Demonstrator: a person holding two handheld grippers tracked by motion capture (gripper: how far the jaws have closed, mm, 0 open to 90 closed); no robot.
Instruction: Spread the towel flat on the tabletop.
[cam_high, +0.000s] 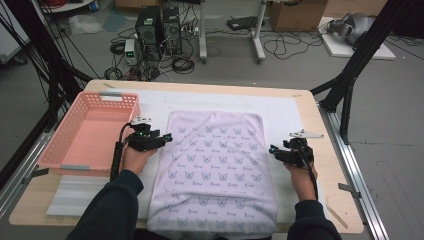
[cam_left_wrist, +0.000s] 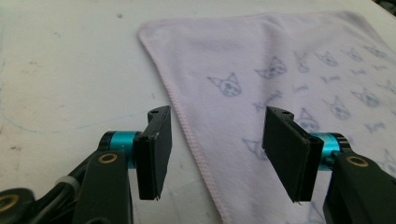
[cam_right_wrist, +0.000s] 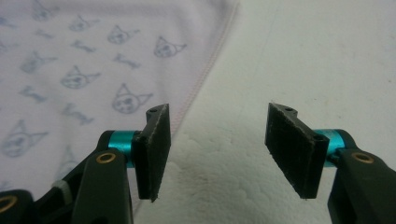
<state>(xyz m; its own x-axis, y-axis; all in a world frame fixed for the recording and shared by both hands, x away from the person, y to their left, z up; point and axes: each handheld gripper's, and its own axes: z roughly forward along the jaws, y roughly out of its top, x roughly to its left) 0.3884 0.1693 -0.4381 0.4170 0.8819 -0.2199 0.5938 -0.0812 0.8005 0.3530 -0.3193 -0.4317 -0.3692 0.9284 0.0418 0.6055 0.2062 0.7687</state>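
Here the left tool (cam_high: 166, 136) hangs at the left edge of the cat-print cloth (cam_high: 215, 170), its jaws parted and empty; in the left gripper view (cam_left_wrist: 217, 149) the stitched hem of the cloth (cam_left_wrist: 289, 84) runs up between the two black jaws. The right tool (cam_high: 273, 149) sits just off the cloth's right edge, jaws likewise spread wide with nothing in them; in the right gripper view (cam_right_wrist: 217, 149) its left jaw lies over the hem of the cloth (cam_right_wrist: 84, 79) and its right jaw over bare white mat (cam_right_wrist: 299, 60). Each tool is held in one hand, the left hand (cam_high: 135, 157) and the right hand (cam_high: 299, 175), both in dark sleeves.

The one cloth lies flat, pale pink with rows of small blue cat heads, in the middle of a white foam mat (cam_high: 285, 107) that covers most of the wooden bench (cam_high: 330, 150). Left of the cloth stands one pink plastic basket (cam_high: 60, 145), touching the mat's left part.

Beyond the cloth, past the bench's far edge, a grey floor carries two black computer towers (cam_high: 159, 27), loose cables (cam_high: 280, 45) and two cardboard boxes (cam_high: 295, 15). Black frame struts (cam_high: 360, 55) rise to the right of the cloth.
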